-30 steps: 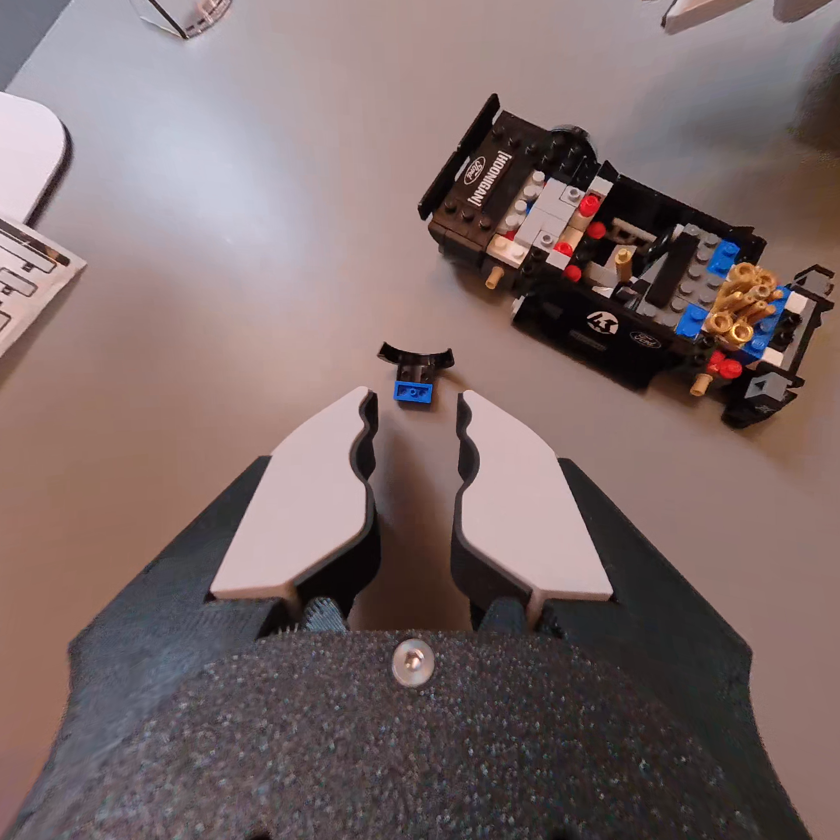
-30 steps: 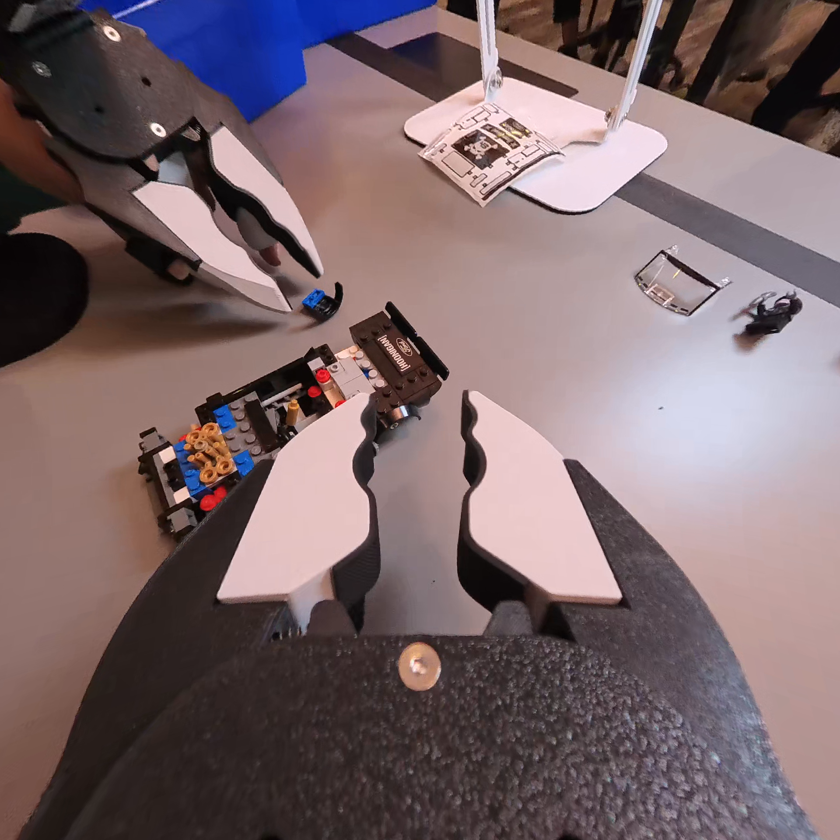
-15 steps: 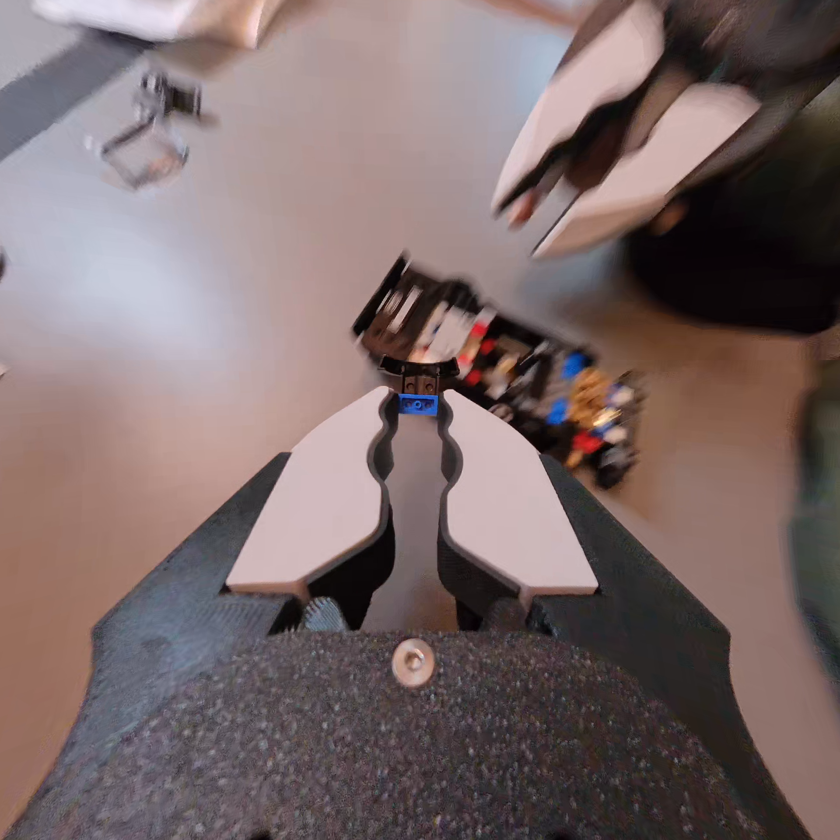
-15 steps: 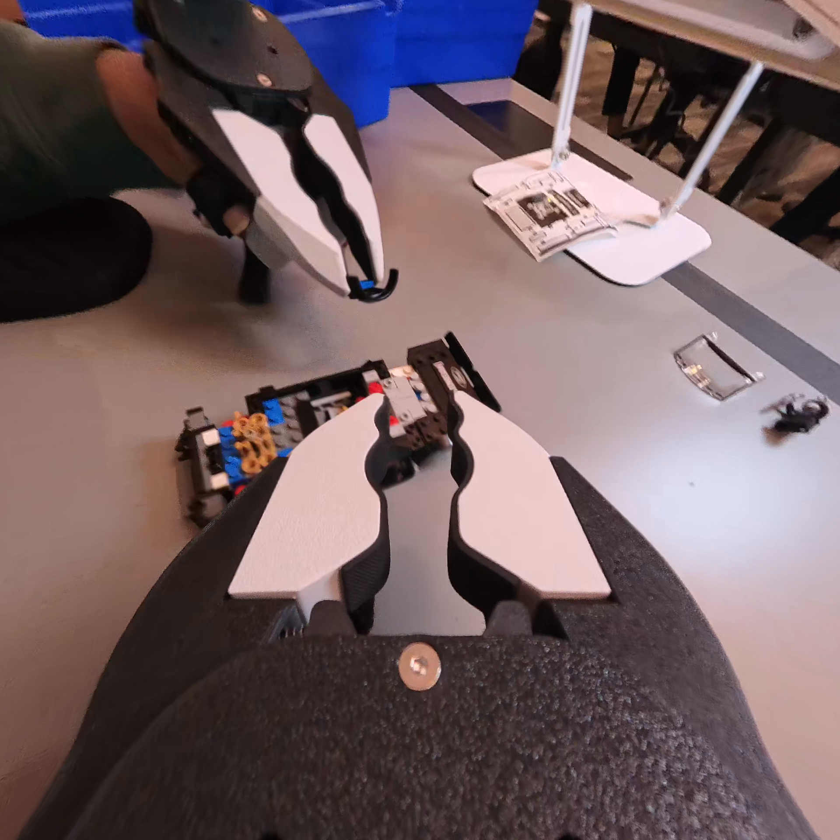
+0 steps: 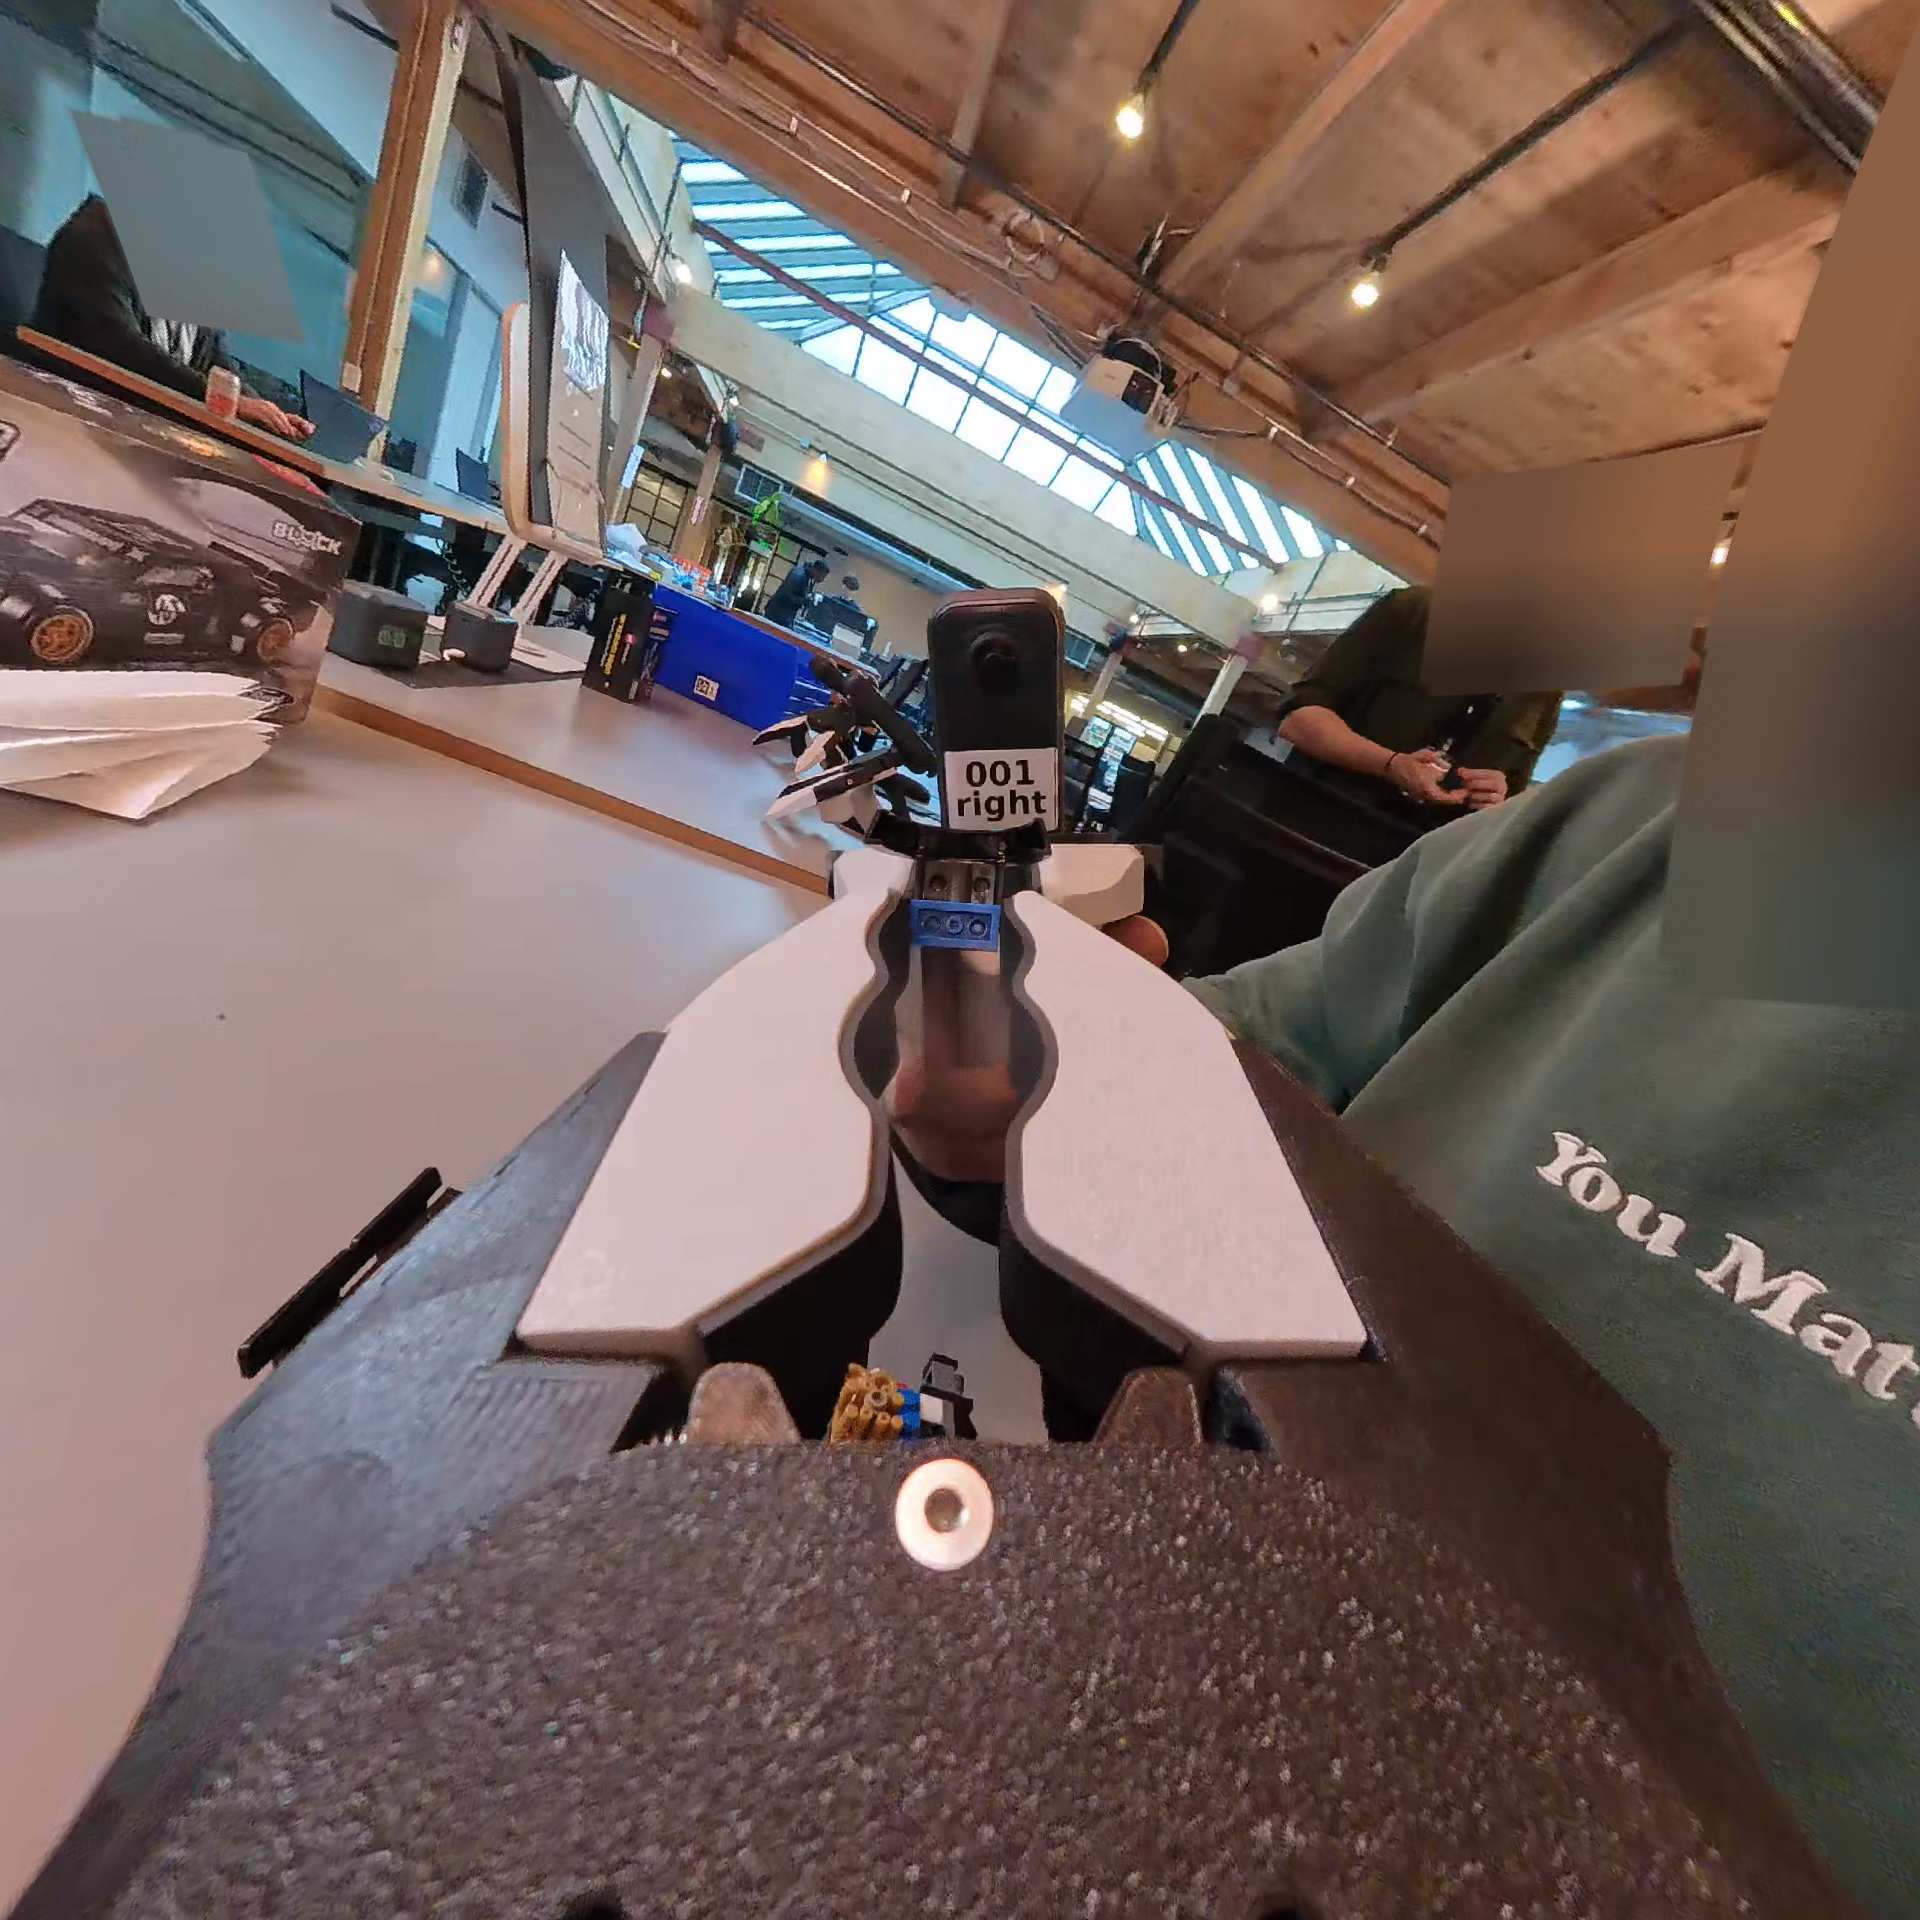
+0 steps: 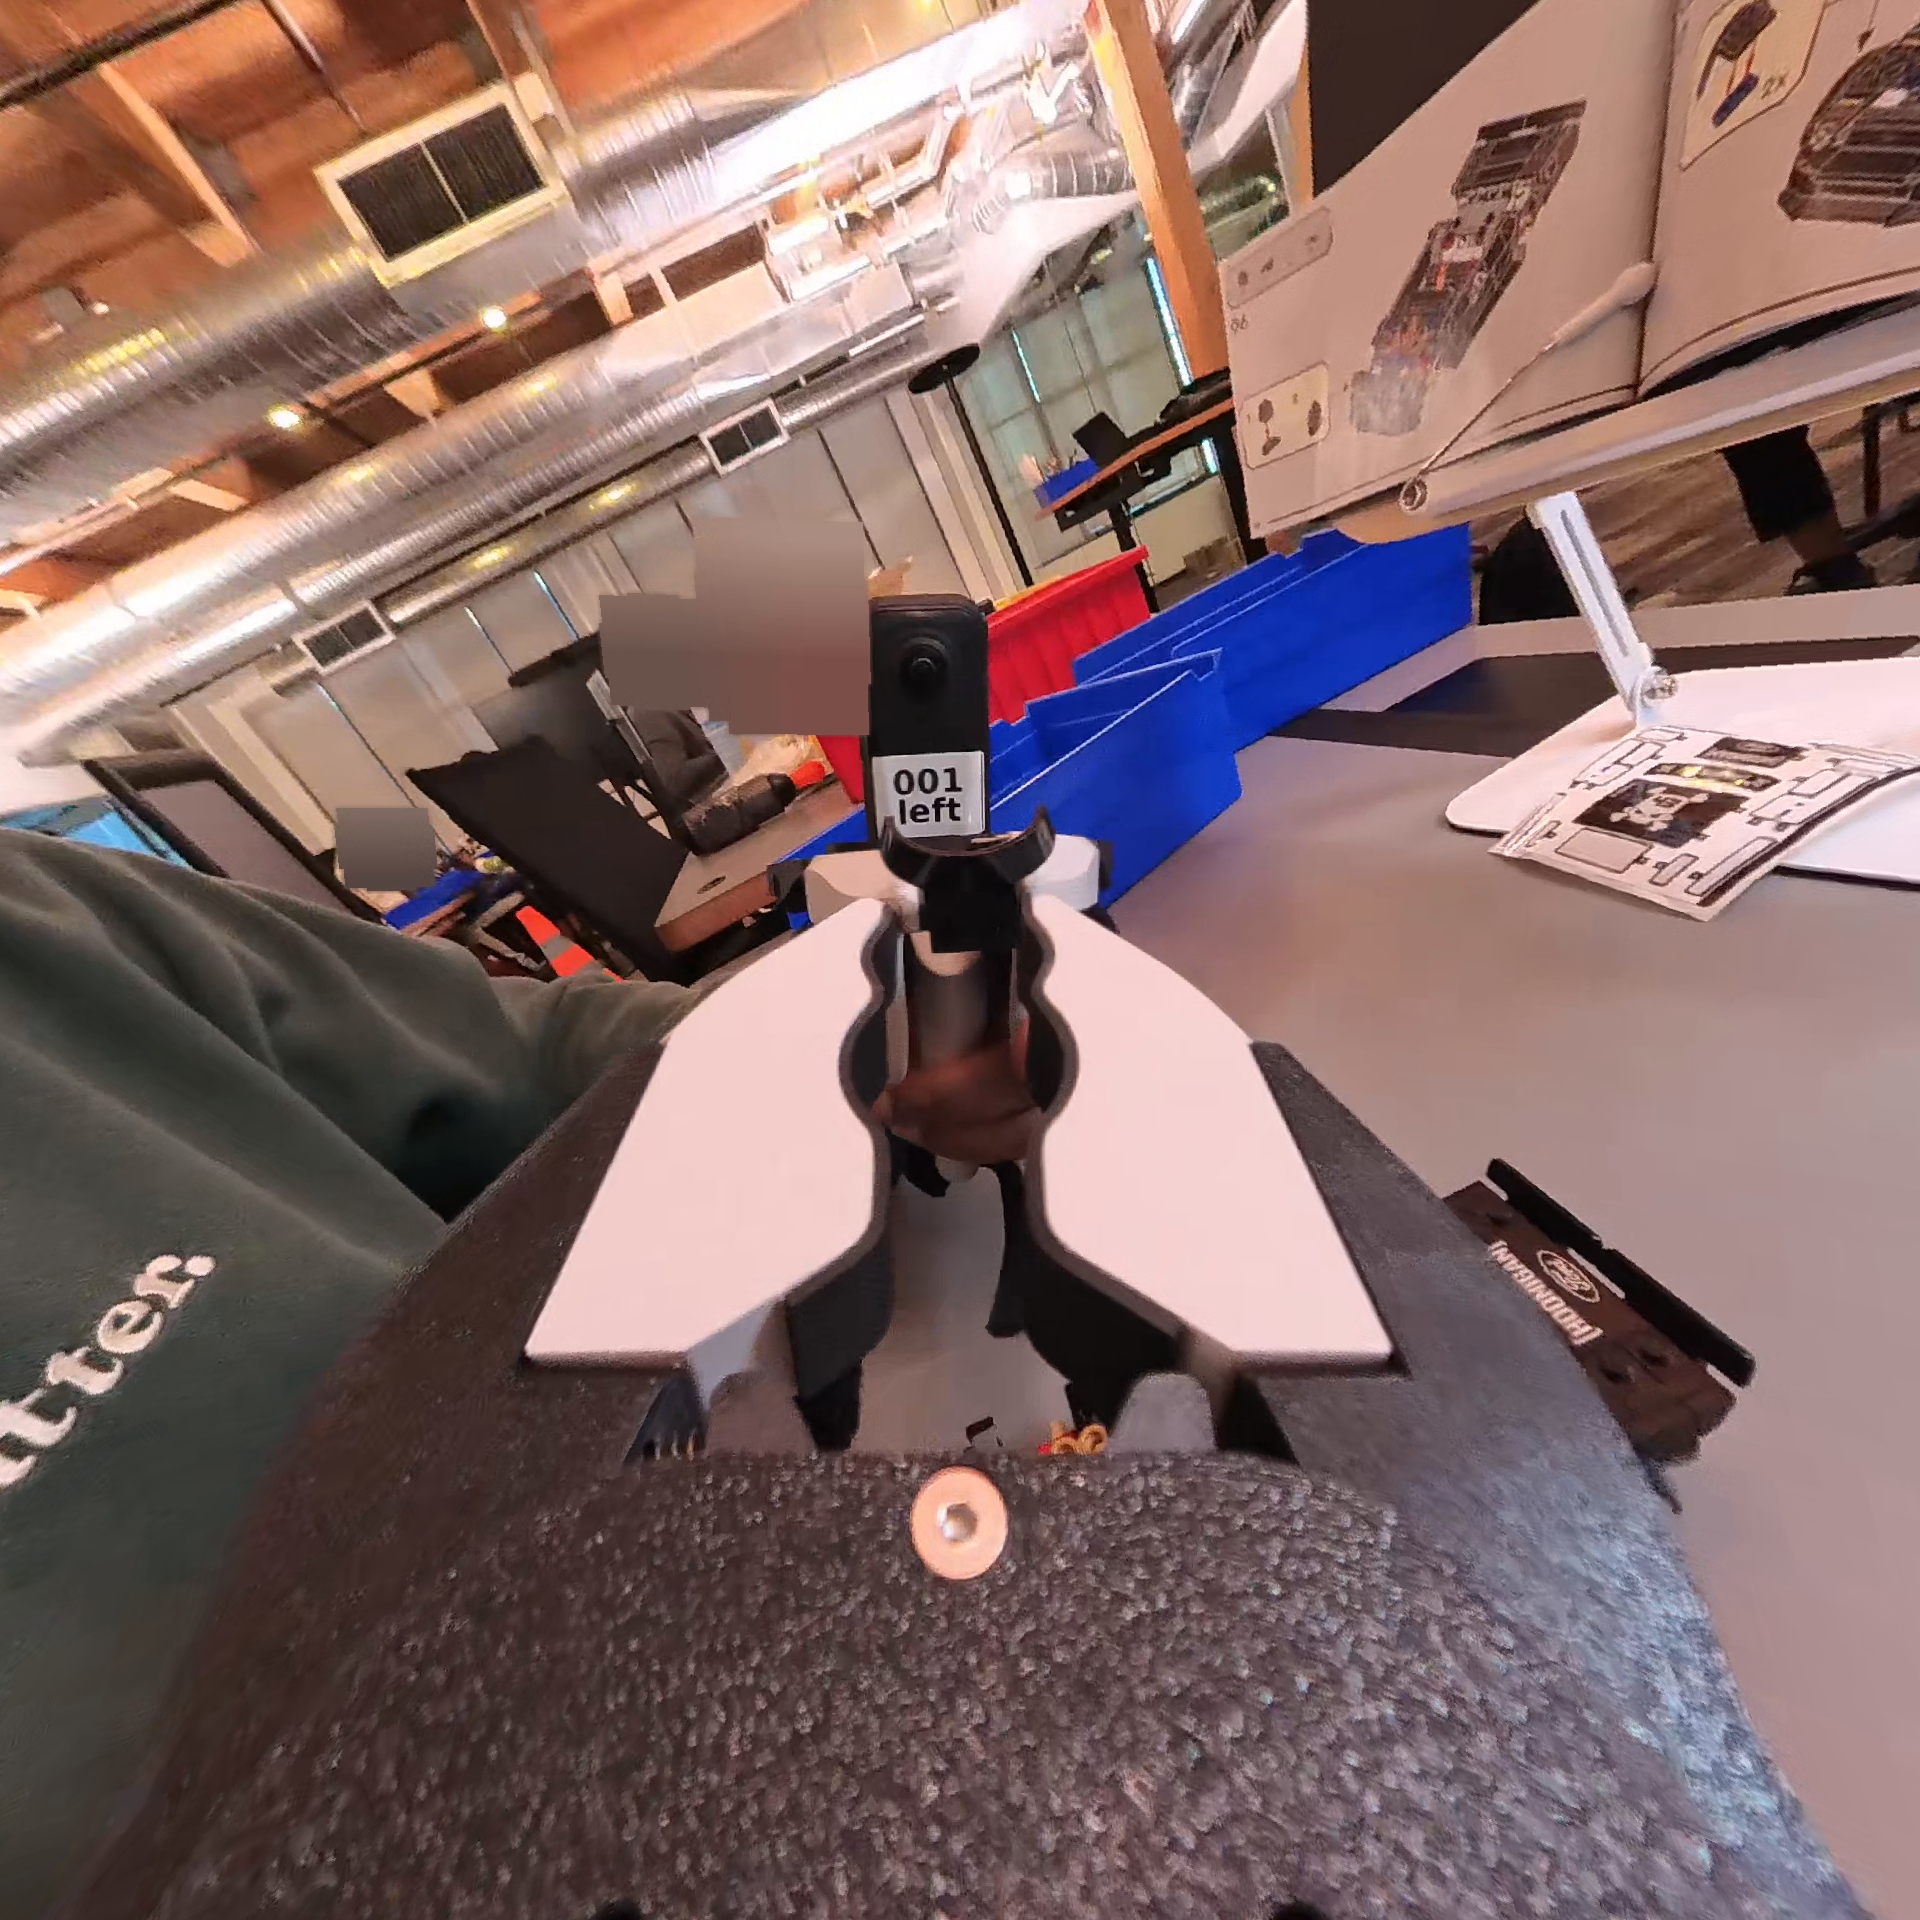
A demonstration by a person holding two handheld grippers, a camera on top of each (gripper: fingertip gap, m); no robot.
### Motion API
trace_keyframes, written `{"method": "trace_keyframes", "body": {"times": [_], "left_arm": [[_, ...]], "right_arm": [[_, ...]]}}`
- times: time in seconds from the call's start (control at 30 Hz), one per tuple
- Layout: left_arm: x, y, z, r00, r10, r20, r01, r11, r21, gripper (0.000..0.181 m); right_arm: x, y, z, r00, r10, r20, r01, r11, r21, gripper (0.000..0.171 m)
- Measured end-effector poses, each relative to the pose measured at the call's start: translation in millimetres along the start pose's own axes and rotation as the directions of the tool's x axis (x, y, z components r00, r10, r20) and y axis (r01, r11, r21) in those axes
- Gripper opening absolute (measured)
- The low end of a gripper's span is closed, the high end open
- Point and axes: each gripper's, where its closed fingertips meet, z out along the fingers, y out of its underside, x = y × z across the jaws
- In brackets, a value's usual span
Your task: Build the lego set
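Grey tabletop point(image 5: 312, 987) stretches out beneath both grippers, inside a big workshop hall with a timber ceiling and skylights. Nearest in the left wrist view, the left gripper point(image 5: 954, 920) has its white fingers point(image 5: 748, 1122) drawn narrow, pinching a small blue plate point(image 5: 954, 926) joined to a black curved lego piece point(image 5: 961, 844) at the very tips. Under its body a sliver of the half-built lego car point(image 5: 883, 1415) shows, gold and blue parts only.

Directly opposite, tip to tip, the right gripper point(image 6: 956, 920) faces it; its fingers are likewise close together and meet the same black curved piece point(image 6: 966, 883), though whether they actually clamp it cannot be told. The car's black rear panel point(image 6: 1590, 1320) pokes out at the right of this gripper's body.

Farther off lie a sticker sheet point(image 6: 1704, 821) against a white stand base point(image 6: 1860, 852), an open instruction booklet point(image 6: 1558, 239) on the stand above, blue bins point(image 6: 1247, 686), and on the other side the set's box point(image 5: 156, 582) with folded white paper point(image 5: 125, 732) before it.
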Motion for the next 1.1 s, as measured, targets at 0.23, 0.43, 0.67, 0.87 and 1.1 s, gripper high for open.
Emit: {"method": "trace_keyframes", "body": {"times": [0.23, 0.43, 0.67, 0.87, 1.1], "left_arm": [[10, -2, 3, 0.997, -0.045, -0.058, 0.047, 0.998, 0.036, 0.017], [12, 8, 6, 0.999, 0.000, -0.041, 0.000, 1.000, -0.008, 0.017], [9, 12, 5, 0.998, 0.053, -0.021, -0.054, 0.997, -0.053, 0.019], [-5, 6, -7, 0.984, 0.154, 0.093, -0.141, 0.981, -0.130, 0.028], [-23, 20, -4, 0.964, -0.158, 0.216, 0.200, 0.961, -0.189, 0.028]], "right_arm": [[-7, -6, -4, 0.997, 0.022, 0.072, -0.024, 0.999, 0.030, 0.016], [-9, -3, -4, 0.998, -0.047, 0.052, 0.048, 0.999, -0.005, 0.017], [-6, 0, -8, 0.995, -0.090, 0.043, 0.091, 0.995, -0.038, 0.016], [17, -2, -20, 0.950, -0.300, -0.086, 0.285, 0.946, -0.156, 0.016], [42, 34, -19, 0.736, -0.668, -0.111, 0.556, 0.688, -0.466, 0.016]]}}
